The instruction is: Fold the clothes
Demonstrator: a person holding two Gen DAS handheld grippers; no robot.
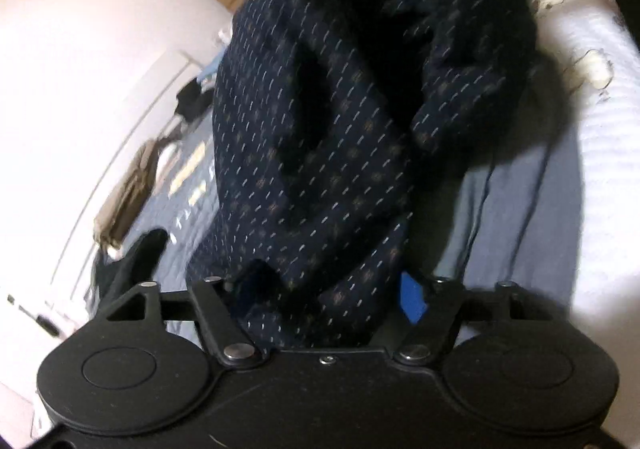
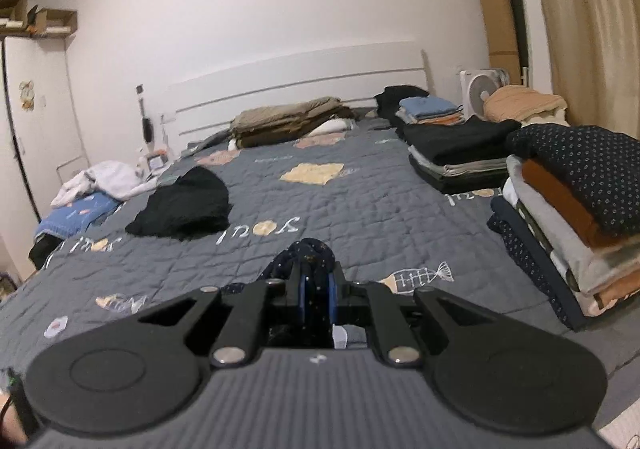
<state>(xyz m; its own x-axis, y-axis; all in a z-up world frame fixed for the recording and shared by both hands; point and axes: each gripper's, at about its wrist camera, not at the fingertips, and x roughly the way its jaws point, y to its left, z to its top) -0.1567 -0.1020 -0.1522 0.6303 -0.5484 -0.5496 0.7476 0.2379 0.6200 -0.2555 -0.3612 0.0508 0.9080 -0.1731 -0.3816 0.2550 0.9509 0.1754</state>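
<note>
A navy garment with a small pale dotted pattern (image 1: pixel 320 137) hangs bunched in front of the left wrist camera and spills over my left gripper (image 1: pixel 320 289). That gripper's links are spread wide. One blue pad (image 1: pixel 412 301) shows at the right, and cloth hides the other finger. In the right wrist view my right gripper (image 2: pixel 315 289) is shut on a bunched fold of the same navy garment (image 2: pixel 312 253), low over the grey quilted bed (image 2: pixel 360 209).
Tall stacks of folded clothes (image 2: pixel 580 185) and a black-topped stack (image 2: pixel 460 145) line the bed's right side. A loose black garment (image 2: pixel 184 205) lies centre left, crumpled laundry (image 2: pixel 96 185) at the left edge. Folded bedding (image 2: pixel 288 121) sits by the white headboard.
</note>
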